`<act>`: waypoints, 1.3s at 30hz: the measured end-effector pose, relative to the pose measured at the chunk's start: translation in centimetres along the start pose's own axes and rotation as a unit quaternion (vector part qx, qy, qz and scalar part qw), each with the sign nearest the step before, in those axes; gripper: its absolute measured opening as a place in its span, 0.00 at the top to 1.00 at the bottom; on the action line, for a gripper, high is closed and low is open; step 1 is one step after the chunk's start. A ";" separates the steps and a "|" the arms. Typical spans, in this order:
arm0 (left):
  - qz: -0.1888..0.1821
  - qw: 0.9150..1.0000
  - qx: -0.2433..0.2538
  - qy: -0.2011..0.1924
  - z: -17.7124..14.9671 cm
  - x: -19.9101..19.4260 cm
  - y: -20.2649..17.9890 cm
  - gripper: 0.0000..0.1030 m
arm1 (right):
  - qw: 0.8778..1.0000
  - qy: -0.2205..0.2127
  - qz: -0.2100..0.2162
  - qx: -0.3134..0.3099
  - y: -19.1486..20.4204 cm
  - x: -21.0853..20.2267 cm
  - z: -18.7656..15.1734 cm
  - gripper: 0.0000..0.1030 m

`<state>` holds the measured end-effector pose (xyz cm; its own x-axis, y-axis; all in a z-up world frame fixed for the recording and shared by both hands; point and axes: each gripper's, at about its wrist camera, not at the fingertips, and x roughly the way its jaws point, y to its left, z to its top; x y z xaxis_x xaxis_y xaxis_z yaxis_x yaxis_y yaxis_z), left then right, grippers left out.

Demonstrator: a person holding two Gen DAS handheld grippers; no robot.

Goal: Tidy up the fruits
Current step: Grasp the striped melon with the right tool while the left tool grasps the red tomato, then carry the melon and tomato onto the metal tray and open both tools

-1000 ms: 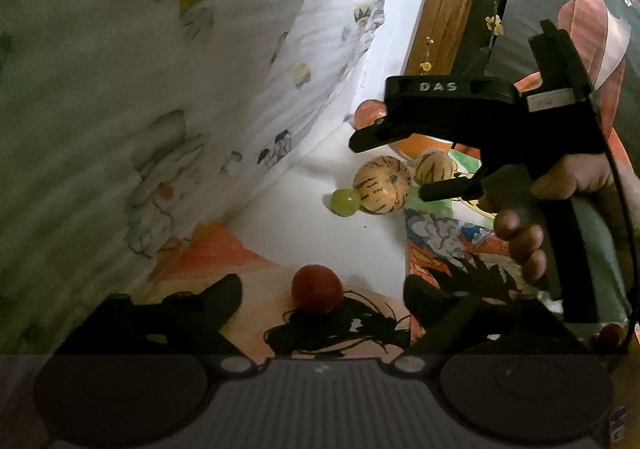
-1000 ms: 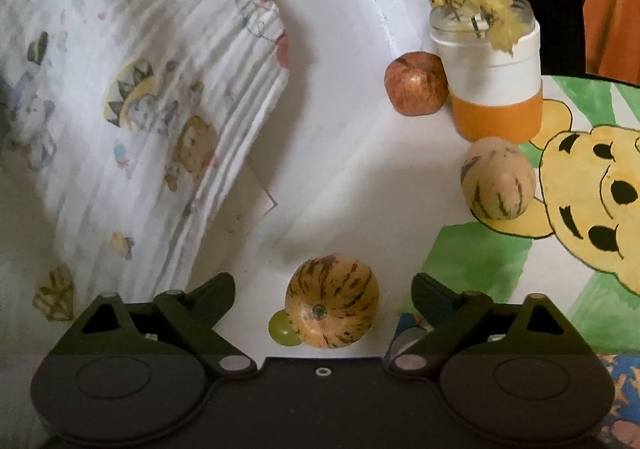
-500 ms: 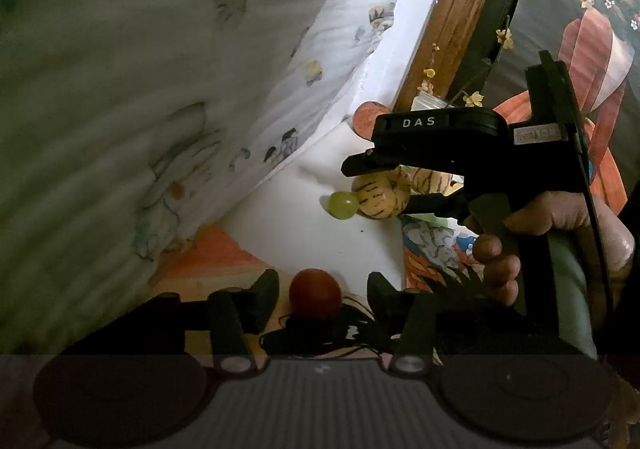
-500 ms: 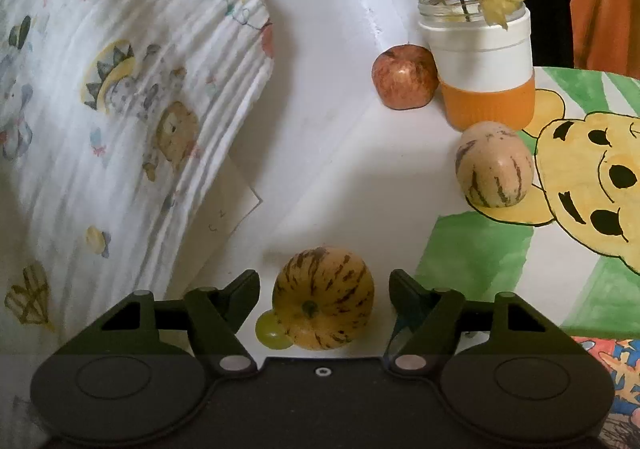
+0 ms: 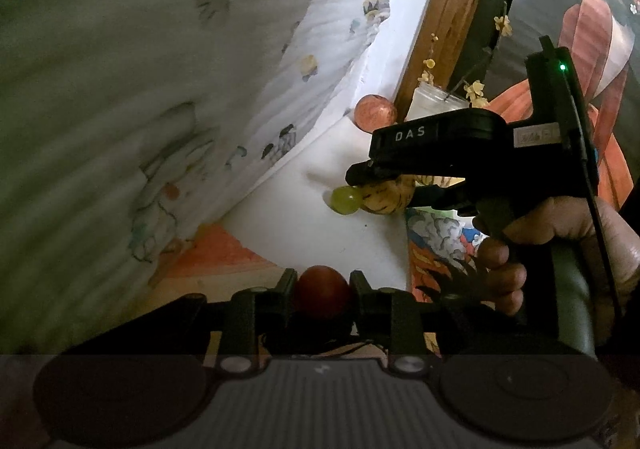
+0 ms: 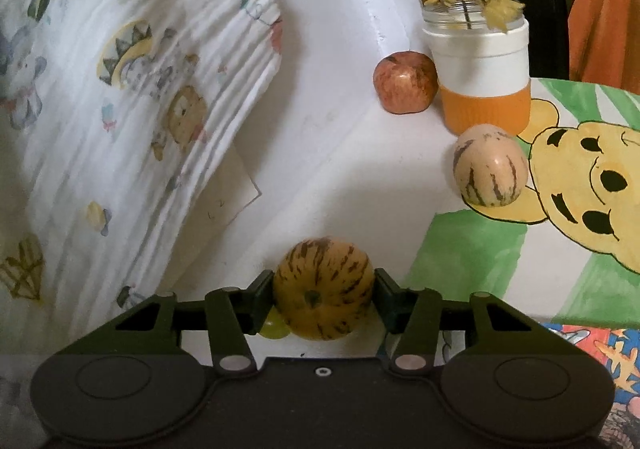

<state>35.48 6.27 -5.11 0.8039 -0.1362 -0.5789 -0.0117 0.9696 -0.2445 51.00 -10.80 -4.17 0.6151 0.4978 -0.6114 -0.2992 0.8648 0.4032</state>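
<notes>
Both claws just closed: left claw point(image 5: 322, 291) grips red fruit point(image 5: 321, 295), right claw point(image 6: 323, 291) striped melon point(image 6: 323, 287).

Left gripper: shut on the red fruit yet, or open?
Shut on it. The left gripper has just been closing, and its jaws now press both sides of the red fruit.

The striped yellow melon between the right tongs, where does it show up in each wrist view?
Left wrist view: striped yellow melon sits right of centre, partly hidden under the right tongs.
Right wrist view: bottom centre, pads pressing its sides.
Shared landmark: the green grape touching its left side.
</notes>
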 end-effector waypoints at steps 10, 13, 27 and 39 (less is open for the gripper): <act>-0.013 1.000 -0.016 0.011 0.1 -1.4 -0.1 0.71 | 0.999 -0.001 0.029 0.030 -1.1 -3.9 -1.0 0.48; -0.015 1.000 -0.011 0.009 -0.1 -2.5 -0.9 0.71 | 0.999 0.002 0.035 0.025 -1.0 -6.0 -1.6 0.48; -0.024 1.000 0.010 -0.014 -0.1 -9.0 -5.3 0.71 | 0.998 -0.016 0.055 0.014 -0.8 -16.4 -3.3 0.48; -0.039 0.998 0.035 -0.033 -1.1 -15.0 -10.2 0.71 | 0.998 -0.037 0.051 -0.001 -1.6 -25.6 -6.4 0.48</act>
<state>22.89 -1.77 5.18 0.8387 -0.1999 -0.5065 0.0914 0.9687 -0.2309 31.07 -24.48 6.51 0.6337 0.5776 -0.5145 -0.3644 0.8096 0.4601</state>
